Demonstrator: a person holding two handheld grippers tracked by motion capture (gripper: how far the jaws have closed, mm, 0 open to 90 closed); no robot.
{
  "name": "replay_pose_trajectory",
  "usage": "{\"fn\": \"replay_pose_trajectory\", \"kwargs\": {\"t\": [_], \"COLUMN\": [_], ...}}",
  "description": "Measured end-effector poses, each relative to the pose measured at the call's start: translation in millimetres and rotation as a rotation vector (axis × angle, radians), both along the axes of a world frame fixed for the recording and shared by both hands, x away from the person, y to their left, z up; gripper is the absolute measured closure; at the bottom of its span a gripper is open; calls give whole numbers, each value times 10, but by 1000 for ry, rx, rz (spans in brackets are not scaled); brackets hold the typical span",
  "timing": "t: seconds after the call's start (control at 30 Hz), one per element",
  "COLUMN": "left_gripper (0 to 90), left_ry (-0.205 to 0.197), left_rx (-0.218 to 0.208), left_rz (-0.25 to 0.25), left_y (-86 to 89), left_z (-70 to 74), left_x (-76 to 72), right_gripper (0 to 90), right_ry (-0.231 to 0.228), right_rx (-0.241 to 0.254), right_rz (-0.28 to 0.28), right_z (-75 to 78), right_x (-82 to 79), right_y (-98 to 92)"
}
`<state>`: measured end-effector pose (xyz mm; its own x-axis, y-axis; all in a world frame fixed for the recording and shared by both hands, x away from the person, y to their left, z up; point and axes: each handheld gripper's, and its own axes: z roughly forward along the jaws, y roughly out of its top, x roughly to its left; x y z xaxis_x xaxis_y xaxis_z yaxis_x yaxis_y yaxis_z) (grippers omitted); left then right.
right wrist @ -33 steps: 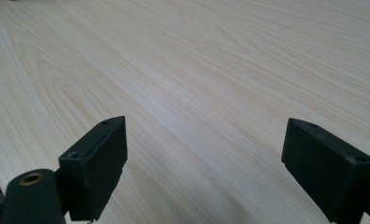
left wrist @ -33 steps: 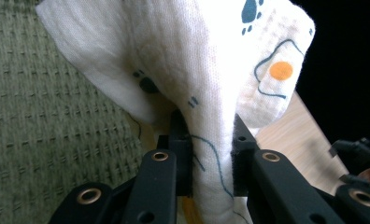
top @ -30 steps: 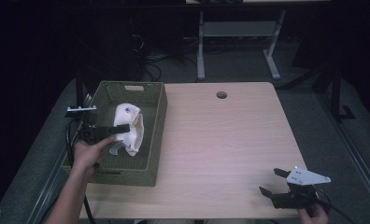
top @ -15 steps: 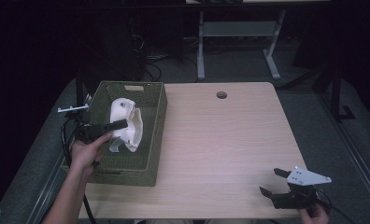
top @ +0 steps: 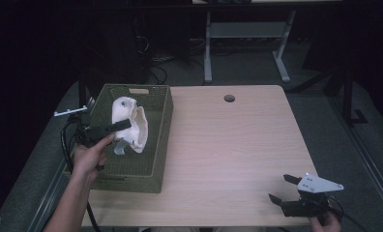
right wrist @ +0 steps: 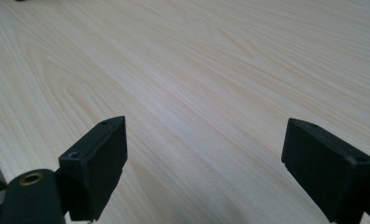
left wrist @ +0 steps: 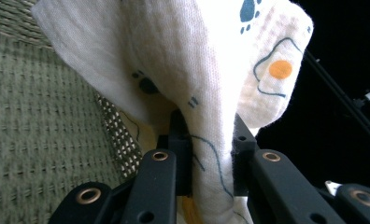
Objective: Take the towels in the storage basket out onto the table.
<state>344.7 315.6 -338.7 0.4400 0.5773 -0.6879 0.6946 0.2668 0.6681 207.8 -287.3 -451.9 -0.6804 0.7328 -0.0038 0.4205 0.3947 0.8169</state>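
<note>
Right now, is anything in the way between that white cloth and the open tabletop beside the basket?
Only the basket's right wall. The left gripper, shut on the white printed cloth, holds it above the basket floor. The wooden table beside it looks bare.

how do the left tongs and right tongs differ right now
The left tongs are shut on a white printed cloth, while the right tongs stand wide open with nothing between them. The left tongs sit over the green woven basket at the table's left; the right tongs sit low over the bare light wooden table at its near right corner. Both have black jaws.
</note>
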Motion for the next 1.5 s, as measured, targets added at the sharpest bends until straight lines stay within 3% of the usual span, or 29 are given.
{"fn": "replay_pose_trajectory", "kwargs": {"t": [0.27,0.8,1.27,1.5], "left_gripper": [770,770,771,771], "left_ry": [-18,-70,-88,-84], "left_rx": [-24,-14,-16,6], "left_rz": [20,-17,-89,-126], "left_y": [-16,-251,-646,-897], "left_z": [53,212,301,293], "left_x": [5,4,44,105], "right_gripper": [140,140,140,140], "right_ry": [-2,1,-9,-15], "right_rx": [3,4,12,19], "right_rz": [1,-4,-3,-4], "right_z": [9,9,19,21], "right_x": [-10,-11,-18,-18], "right_y": [-16,-19,-28,-34]}}
